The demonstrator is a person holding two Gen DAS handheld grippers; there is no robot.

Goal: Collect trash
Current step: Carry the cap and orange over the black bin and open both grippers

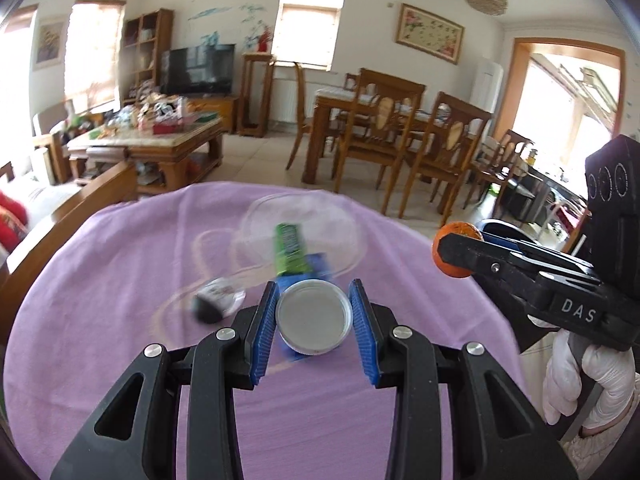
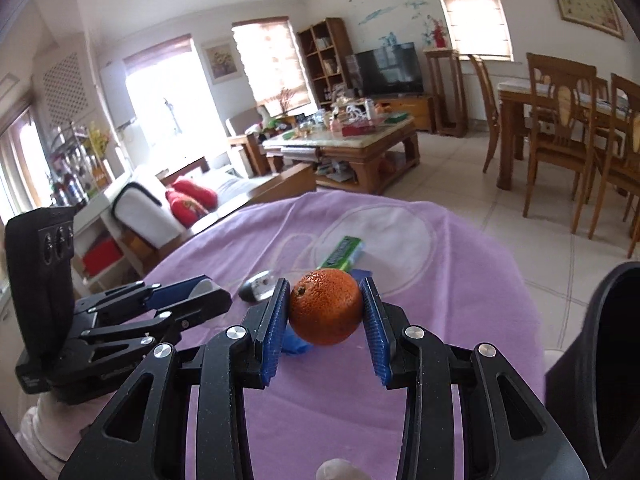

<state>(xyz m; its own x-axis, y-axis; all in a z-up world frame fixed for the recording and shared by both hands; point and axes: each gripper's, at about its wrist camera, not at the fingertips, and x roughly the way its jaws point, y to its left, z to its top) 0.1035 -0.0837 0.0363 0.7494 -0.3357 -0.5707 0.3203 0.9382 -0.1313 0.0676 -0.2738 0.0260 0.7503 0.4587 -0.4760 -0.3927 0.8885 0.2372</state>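
My left gripper is shut on a round white plastic lid, held above the purple tablecloth. My right gripper is shut on an orange mandarin, also seen at the right of the left wrist view. On the cloth lie a green wrapper, a blue wrapper and a crumpled dark-and-silver wrapper. In the right wrist view the green wrapper and the crumpled wrapper lie beyond the mandarin, and the left gripper is at the left.
A dark bin rim shows at the right edge of the right wrist view. Beyond the table stand a sofa, a cluttered coffee table and dining chairs. The table edge curves close behind the wrappers.
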